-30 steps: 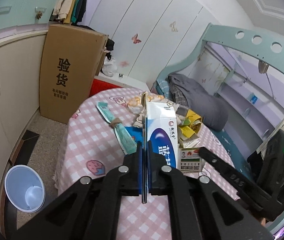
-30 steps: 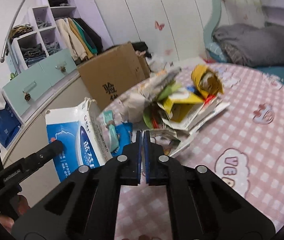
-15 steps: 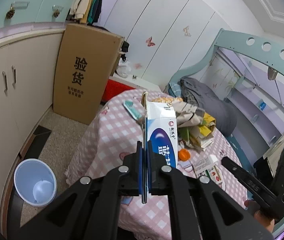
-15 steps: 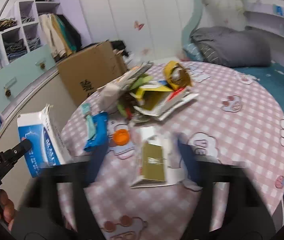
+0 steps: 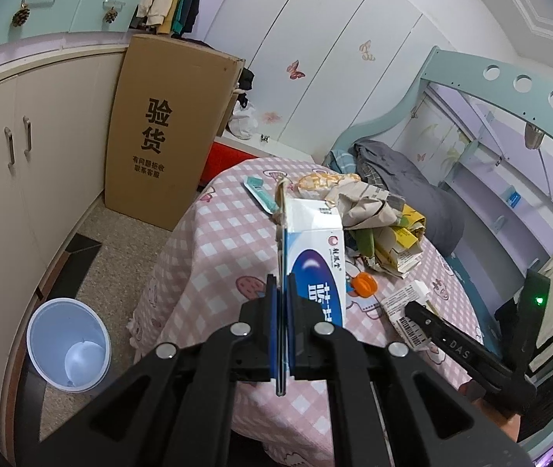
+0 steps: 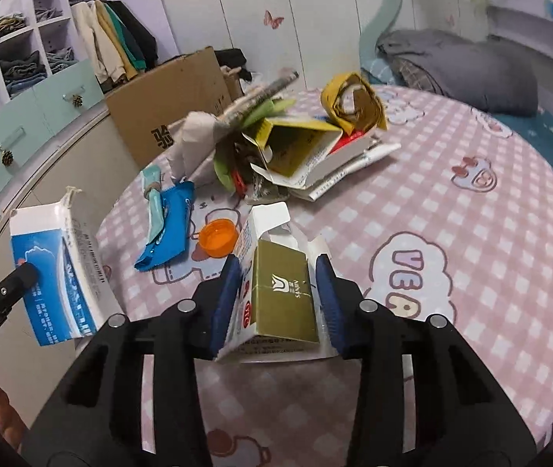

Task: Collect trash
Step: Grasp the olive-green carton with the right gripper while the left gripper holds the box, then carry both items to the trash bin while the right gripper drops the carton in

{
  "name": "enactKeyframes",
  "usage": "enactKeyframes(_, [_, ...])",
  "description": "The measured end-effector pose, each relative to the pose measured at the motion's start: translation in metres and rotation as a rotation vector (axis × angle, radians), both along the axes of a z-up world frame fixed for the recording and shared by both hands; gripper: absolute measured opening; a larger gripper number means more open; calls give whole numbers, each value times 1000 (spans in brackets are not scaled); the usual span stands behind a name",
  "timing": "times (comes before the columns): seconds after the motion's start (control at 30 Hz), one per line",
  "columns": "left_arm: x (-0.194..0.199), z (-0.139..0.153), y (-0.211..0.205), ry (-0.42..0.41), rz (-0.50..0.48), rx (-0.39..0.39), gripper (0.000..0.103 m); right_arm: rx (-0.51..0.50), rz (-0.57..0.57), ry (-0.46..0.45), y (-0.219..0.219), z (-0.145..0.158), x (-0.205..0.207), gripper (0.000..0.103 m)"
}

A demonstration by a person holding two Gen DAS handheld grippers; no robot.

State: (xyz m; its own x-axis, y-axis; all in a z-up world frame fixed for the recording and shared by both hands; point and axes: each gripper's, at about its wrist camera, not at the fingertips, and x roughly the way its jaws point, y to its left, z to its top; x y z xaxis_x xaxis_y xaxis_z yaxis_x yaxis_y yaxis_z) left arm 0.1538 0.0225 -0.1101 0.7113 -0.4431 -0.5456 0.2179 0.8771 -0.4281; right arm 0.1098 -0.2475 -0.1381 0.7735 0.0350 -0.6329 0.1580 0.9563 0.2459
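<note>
So the blue and white carton (image 5: pixel 317 260) is pinched by 1 flattened wall in the left gripper (image 5: pixel 281 303), jaws squeezed nearly together on that thin edge, and it's held up in the air off the left edge of the table (image 5: pixel 214 257), not resting on anything. My guess is it's held by the flap like that because the box is too wide to grab across. Down on the floor to the left sits the pale blue bin (image 5: pixel 68 350), which looks like where it's headed, since it's the only open container around. Meanwhile the right gripper (image 6: pixel 278 303) has its jaws spread wide on either side of an olive-green box (image 6: pixel 282 299) lying on the pink checked cloth; the pads look just beside the box's sides, and I can't tell if they're actually touching yet, so it isn't gripped. Just past it there's an orange cap (image 6: pixel 219 239), a blue wrapper (image 6: pixel 167 229), and then the big heap of yellow cartons and paper (image 6: pixel 296 148) further back, so plenty left to pick up.
</note>
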Motion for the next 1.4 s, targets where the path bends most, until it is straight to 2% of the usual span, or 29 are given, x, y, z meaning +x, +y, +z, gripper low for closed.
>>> enactKeyframes(0.13, [-1,1,5,-1,-6,-20,3,-31,-10,-58,5,18,-16,39])
enactKeyframes(0.23, [-2,2,16,-2,4,-37,3,-36,28,-112,20,38,-24,39])
enactKeyframes(0.37, [-5,5,42,-10,53,-46,3,-11,174,-158,65,55,-20,39])
enactKeyframes(0.5, [-8,1,81,-6,138,-4,4,19,330,-147,121,51,-2,40])
enactKeyframes(0.7, [-6,-31,156,65,311,54,4,40,577,-73,227,20,39,40])
enactKeyframes(0.83, [-2,-59,203,126,425,83,4,28,669,-9,288,-15,66,40])
enactKeyframes(0.93, [2,-79,231,165,514,136,4,43,708,26,320,-38,90,42])
enactKeyframes(0.97, [3,-84,239,174,537,144,4,54,722,29,329,-46,97,43])
enactKeyframes(1.07, [7,-99,264,204,604,163,4,65,745,37,354,-66,113,72])
enactKeyframes(1.2, [13,-117,285,255,641,160,4,44,740,108,376,-96,130,72])
enactKeyframes(1.4, [25,-146,287,325,627,165,4,24,714,155,373,-119,126,75])
